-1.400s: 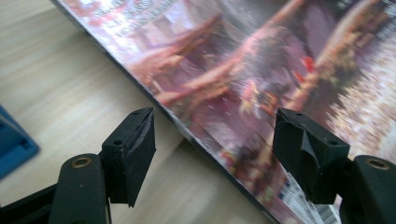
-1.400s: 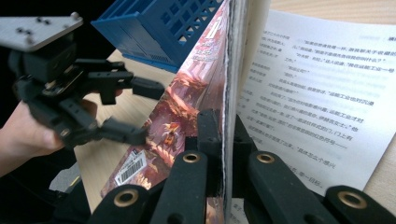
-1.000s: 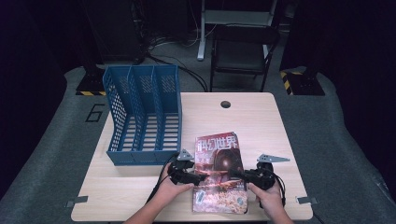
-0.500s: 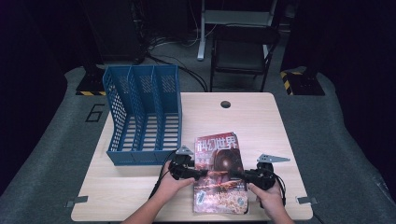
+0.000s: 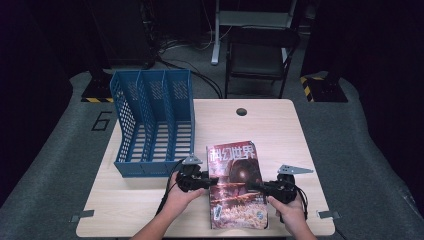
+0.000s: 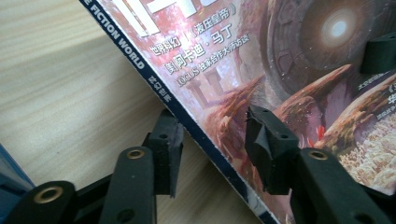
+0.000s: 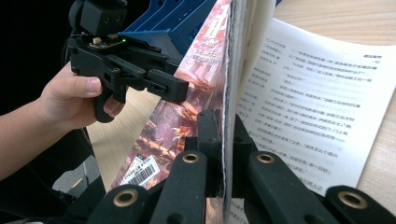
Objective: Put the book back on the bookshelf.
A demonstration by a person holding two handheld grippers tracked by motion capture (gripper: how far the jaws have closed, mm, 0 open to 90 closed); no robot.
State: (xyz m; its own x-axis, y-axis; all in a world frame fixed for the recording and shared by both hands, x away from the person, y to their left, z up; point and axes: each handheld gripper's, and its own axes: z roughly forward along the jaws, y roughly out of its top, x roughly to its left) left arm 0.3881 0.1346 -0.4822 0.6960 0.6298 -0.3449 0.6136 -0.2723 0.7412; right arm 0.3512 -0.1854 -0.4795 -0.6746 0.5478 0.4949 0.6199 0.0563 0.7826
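**Two claws work a magazine at the desk's near edge**

A person seated at the near side of the desk (image 5: 280, 125) handled a science-fiction magazine (image 5: 235, 185) with a claw in each hand. The right claw (image 7: 224, 144) was clamped tight on the magazine's outer page edge, pinching the cover and a sheaf of leaves so that they stood up from the printed pages lying flat below. The left claw (image 6: 212, 142) sat at the spine side with its jaws apart, one pad on the cover art, the other on the bare wood just off the spine; it gripped nothing.

The step in hand looked like securing the magazine from both sides before lifting it. The next move would probably call for the left claw to close on the spine edge, so that the lift did not let the pages fan open.

Both forearms came in low from the near edge, hands wrapped around the grips, claws pointing inward at each other across the cover. Farther back on the left stood a blue file rack (image 5: 155, 120), its slots open, close beside the magazine's far corner.
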